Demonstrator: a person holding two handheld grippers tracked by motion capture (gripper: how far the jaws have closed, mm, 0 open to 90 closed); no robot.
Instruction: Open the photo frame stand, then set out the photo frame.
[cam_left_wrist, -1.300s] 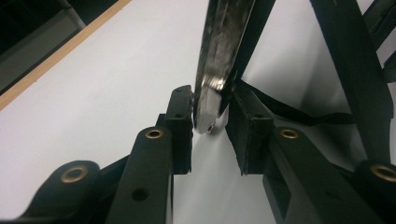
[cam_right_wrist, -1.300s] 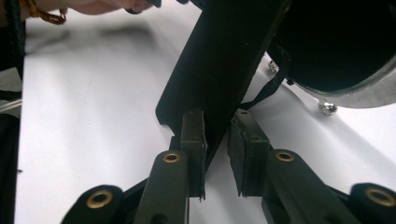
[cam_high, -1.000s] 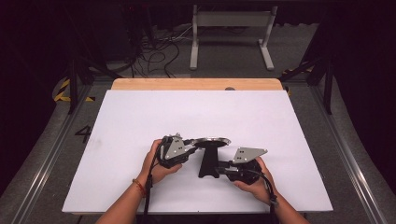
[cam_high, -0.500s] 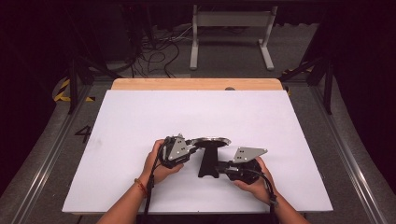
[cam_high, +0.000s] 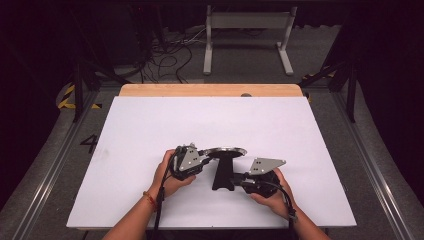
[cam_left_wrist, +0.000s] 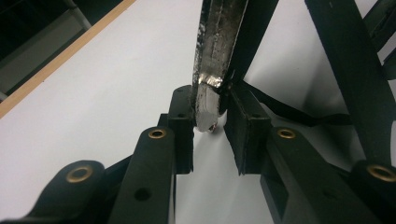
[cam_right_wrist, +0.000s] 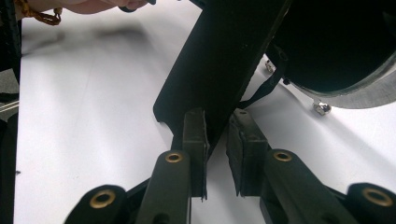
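White sheet (cam_high: 150, 130) on table, cables (cam_high: 165, 62) behind.

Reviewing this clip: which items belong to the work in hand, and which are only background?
In use:
- black stand with a round metal-rimmed top
- left claw, closed on the rim
- right claw, gripping the black upright
- white table

Background:
- cables on the floor
- grey metal frame

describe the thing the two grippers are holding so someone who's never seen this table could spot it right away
On the white table top, look near its front edge, between the person's two hands. There stands a black pan tipped on its side: a round dish with a shiny metal rim and a flat black handle reaching down to the table. The left gripper clamps its rim and the right gripper its handle.
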